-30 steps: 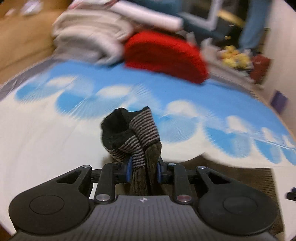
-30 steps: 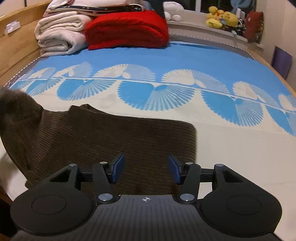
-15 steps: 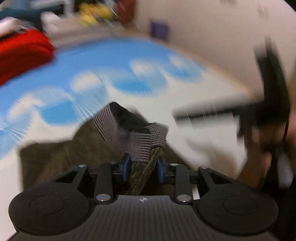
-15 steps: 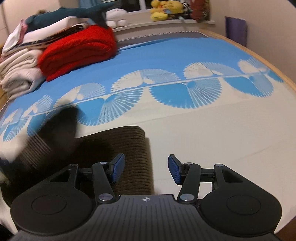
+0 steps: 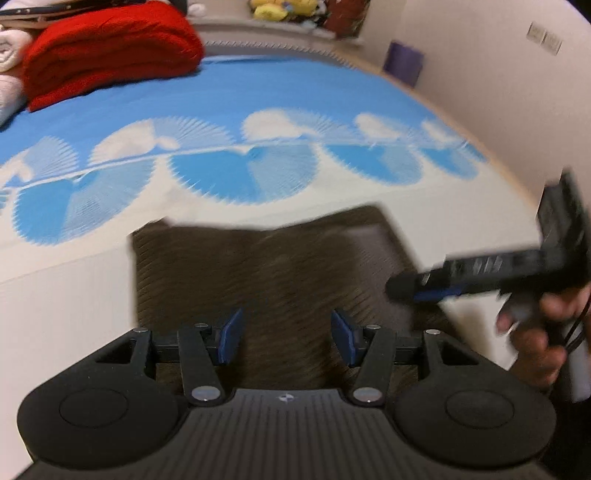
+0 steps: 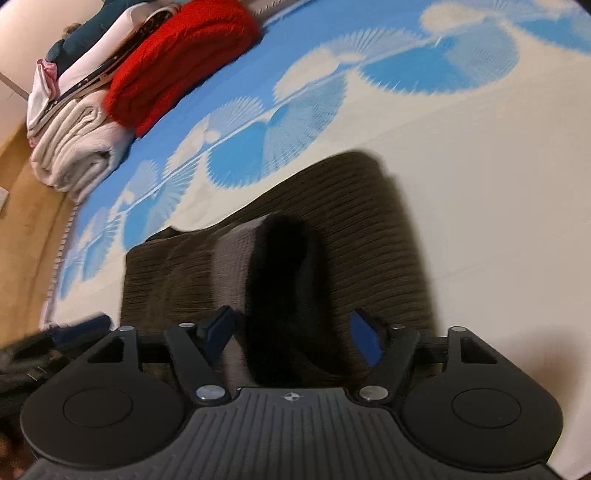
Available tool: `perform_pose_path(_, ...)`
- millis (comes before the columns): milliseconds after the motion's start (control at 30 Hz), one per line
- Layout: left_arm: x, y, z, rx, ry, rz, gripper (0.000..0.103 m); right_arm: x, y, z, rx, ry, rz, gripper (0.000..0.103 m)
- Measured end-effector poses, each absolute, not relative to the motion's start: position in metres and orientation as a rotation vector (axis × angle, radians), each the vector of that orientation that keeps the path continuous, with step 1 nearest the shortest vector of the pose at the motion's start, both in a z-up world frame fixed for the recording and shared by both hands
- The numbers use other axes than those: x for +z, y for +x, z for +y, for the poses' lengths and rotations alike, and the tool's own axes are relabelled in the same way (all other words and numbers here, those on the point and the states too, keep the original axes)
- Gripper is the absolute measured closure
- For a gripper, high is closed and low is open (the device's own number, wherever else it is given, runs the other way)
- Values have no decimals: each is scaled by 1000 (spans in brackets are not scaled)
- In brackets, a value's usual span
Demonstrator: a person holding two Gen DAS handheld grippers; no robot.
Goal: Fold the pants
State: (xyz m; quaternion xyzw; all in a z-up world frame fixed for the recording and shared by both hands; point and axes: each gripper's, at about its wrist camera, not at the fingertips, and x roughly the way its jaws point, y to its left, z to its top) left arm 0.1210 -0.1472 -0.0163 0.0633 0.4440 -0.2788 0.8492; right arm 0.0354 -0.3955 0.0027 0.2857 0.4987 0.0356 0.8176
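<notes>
Brown corduroy pants (image 5: 273, 266) lie folded on the blue-and-cream bedsheet (image 5: 221, 92). My left gripper (image 5: 287, 336) hovers over them, its jaws opening, with nothing between the pads. The right gripper (image 5: 480, 273) shows blurred at the right of the left wrist view, held by a hand (image 5: 535, 332). In the right wrist view the pants (image 6: 369, 240) fill the middle, and their black and grey striped waistband (image 6: 284, 277) lies between the opening jaws of my right gripper (image 6: 292, 332); the pads do not press on it. The left gripper (image 6: 74, 328) is a blur at lower left.
A folded red blanket (image 5: 107, 48) and a stack of pale folded linens (image 6: 74, 147) sit at the head of the bed. Plush toys (image 5: 280, 9) line the far ledge. A wall (image 5: 480, 92) runs along the right, a wooden bed frame (image 6: 26, 206) along the left.
The left gripper swept the striped waistband across over the pants and let go; its jaws now stand apart. The right gripper rolled, widened, and moved down over the folded pants.
</notes>
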Motion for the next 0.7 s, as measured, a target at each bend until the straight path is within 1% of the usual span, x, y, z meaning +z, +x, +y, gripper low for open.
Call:
perform_pose_path(100,-30,118,-130,-549,215,1003,45,-2,48,-376,78,571,1095,28)
perform_pose_path(167,-48,122,-123,-517,270,1081,45,-7,54,-363,60,524,1118,20)
perform_pose_path(200,-55,121,-122,-509,308,1100,45,-10,57,-356,48,494,1128,13)
perform_pose_path(267,-61,118,-117,-510,344,1089,44,-17,61,-343,34,437,1154,10)
perform_pose_path(333,-57,118,-111,-517,329,1086,44,-22,63,-333,25,396,1164,3)
perform_pose_path(400,-54,119,-105,-513,314,1094,44,-24,64,-323,10,351,1159,3)
perform_pose_path(467,-53,119,-100,-500,309,1103,43,-24,63,-319,-3,331,1149,5)
perform_pose_path(500,-51,118,-98,-492,309,1106,43,-24,62,-319,-5,324,1141,14)
perform_pose_path(533,-50,118,-97,-487,309,1105,43,-20,60,-318,5,317,1123,30)
perform_pose_path(567,-49,119,-97,-485,309,1103,43,-16,58,-317,10,307,1108,36)
perform_pose_path(600,-48,119,-99,-485,309,1098,43,-11,55,-316,15,290,1090,49)
perform_pose_path(633,-43,115,-99,-487,308,1090,44,-5,53,-315,25,268,1073,59)
perform_pose_path(700,-38,115,-101,-495,298,1072,44,6,48,-315,56,242,1032,65)
